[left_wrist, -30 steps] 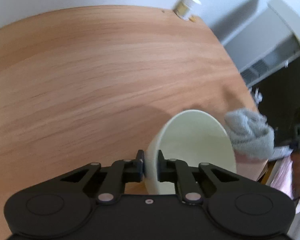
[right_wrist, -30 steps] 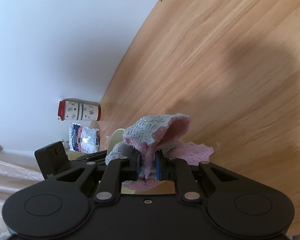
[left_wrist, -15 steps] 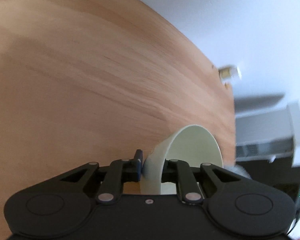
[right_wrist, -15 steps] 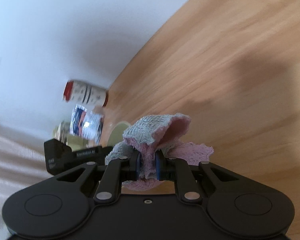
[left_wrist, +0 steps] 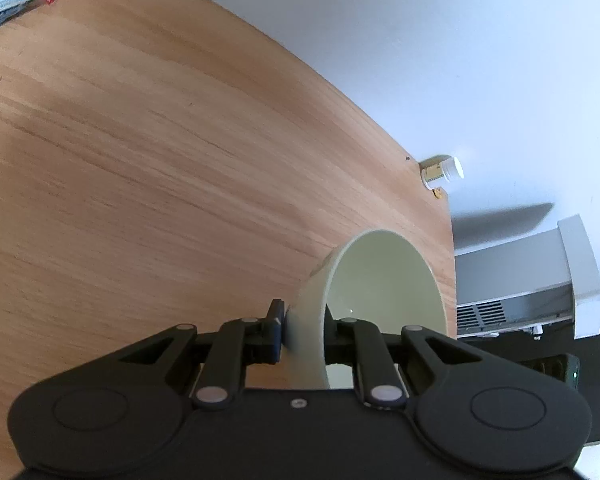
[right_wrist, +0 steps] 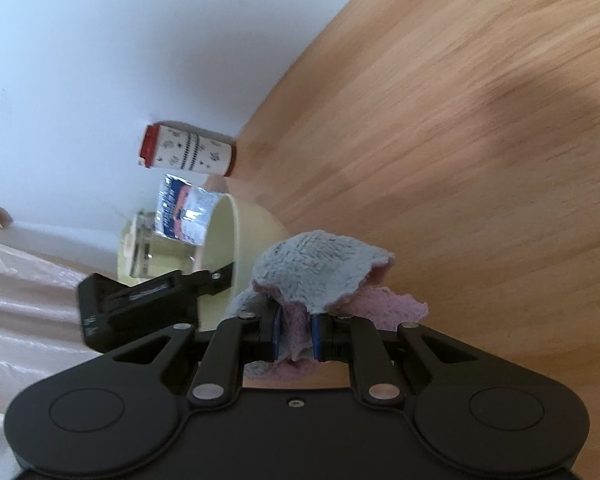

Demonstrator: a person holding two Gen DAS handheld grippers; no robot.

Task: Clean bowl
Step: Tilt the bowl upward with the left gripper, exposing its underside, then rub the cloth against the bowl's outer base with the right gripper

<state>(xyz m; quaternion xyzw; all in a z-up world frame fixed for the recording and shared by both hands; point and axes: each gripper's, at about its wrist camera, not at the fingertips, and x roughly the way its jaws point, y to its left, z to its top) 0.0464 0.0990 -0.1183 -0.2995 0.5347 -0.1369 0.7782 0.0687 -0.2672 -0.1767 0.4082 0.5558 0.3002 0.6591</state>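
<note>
Left gripper (left_wrist: 304, 330) is clamped on the wall of the bowl (left_wrist: 384, 280), one pad on the outside and the other finger inside the rim; the cream bowl is held tilted on its side above the wooden table (left_wrist: 140, 160), mouth turned toward the right of the left wrist view. Right gripper (right_wrist: 296, 338) is closed narrow on a bunched cloth (right_wrist: 320, 276), grey on one face and pink on the other, which bulges out past the blue pads. In the right wrist view the bowl's rim and the dark body of the left gripper lie just beside the cloth, to its left, apart from it. Judgement: the step in hand is presenting bowl and cloth to each other; wiping has not begun. The next move calls for bringing the cloth into the bowl's mouth and rubbing the inner wall while the left grip holds firm. Farther off, a patterned cup with a red lid (right_wrist: 186, 152) and a foil packet (right_wrist: 184, 212) sit near the wall, and a small white-capped bottle (left_wrist: 442, 170) stands at the table's far edge.
</note>
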